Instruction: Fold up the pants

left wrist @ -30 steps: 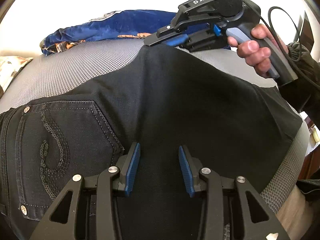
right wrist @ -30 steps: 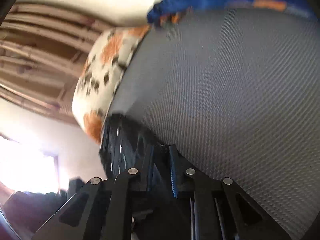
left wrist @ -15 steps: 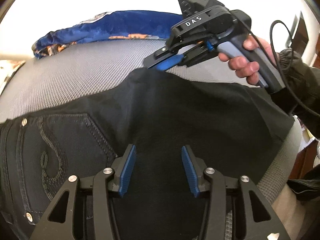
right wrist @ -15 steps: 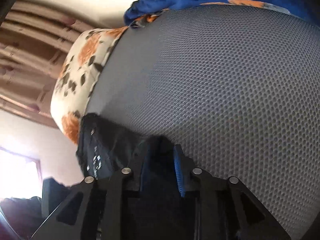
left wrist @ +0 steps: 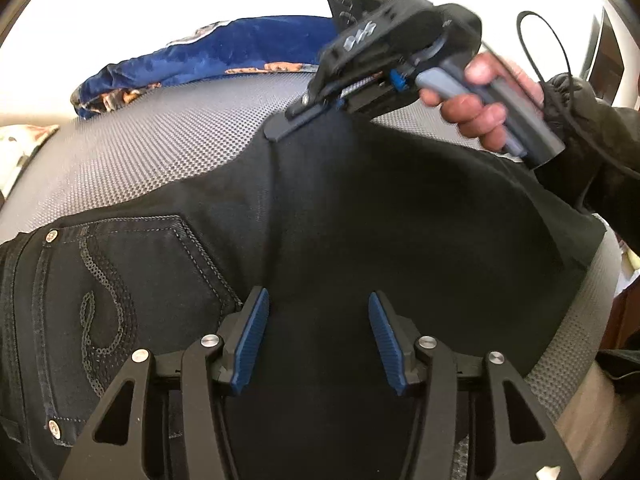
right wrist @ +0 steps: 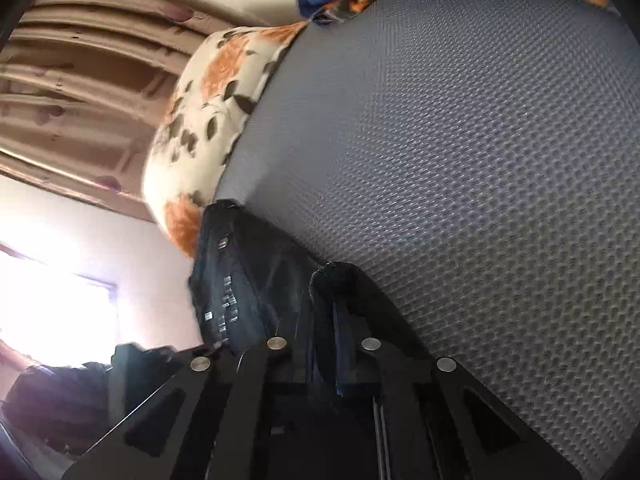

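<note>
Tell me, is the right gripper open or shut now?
Shut. The right gripper pinches the far edge of the black pants; its own view shows fabric clamped between the fingers.

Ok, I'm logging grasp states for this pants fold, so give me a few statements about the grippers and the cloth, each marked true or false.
1. The right gripper is shut on a pinch of the black pants. True.
2. The left gripper is clamped on the pants too. False: its jaws stand open over the cloth.
3. The pants lie on a grey mesh surface. True.
4. A red blanket lies at the far edge. False: the bundle there is blue cloth.
5. A stitched back pocket faces up. True.
</note>
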Demonstrator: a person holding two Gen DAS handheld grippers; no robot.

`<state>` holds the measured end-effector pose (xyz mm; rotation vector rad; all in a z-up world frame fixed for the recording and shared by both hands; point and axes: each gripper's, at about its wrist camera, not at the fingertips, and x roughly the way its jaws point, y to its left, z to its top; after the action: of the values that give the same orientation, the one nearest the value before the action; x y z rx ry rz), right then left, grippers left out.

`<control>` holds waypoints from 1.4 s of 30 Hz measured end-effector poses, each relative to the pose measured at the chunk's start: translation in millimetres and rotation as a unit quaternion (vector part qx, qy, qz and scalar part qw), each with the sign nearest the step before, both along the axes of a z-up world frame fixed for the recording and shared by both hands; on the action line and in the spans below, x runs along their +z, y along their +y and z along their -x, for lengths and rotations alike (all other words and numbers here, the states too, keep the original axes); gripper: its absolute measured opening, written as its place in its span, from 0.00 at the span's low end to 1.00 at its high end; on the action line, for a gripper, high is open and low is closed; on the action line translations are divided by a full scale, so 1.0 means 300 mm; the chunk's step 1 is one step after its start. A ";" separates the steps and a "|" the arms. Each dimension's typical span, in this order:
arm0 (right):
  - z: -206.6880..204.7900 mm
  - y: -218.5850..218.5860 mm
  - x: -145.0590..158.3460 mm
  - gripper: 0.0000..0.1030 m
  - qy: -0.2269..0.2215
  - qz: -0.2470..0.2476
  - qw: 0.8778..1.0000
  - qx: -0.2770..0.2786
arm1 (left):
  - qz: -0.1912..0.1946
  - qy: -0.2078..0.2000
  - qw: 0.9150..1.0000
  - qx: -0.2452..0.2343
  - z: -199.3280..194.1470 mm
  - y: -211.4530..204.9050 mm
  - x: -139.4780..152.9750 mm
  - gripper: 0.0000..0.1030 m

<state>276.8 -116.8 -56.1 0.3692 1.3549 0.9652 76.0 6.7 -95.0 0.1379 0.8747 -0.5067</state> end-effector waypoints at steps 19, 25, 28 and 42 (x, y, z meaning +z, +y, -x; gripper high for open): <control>0.288 -0.350 0.221 0.36 -0.099 0.084 0.972 -0.194 | 0.028 -0.018 0.999 -0.034 -0.249 -0.139 0.177 0.51; 0.419 -0.455 0.102 0.36 -0.079 0.132 0.959 -0.240 | 0.011 0.048 0.999 -0.014 -0.415 -0.231 0.058 0.32; 0.450 -0.494 0.086 0.36 -0.097 0.131 0.952 -0.259 | 0.002 0.045 0.999 -0.006 -0.428 -0.228 0.045 0.31; 0.784 -0.756 0.123 0.36 -0.106 0.209 0.908 -0.347 | -0.031 0.038 0.998 -0.041 -0.085 -0.127 0.039 0.42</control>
<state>41.5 -343.8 -19.2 0.3653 1.0689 0.1081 101.6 -31.5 -83.3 0.2128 0.9615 -0.5642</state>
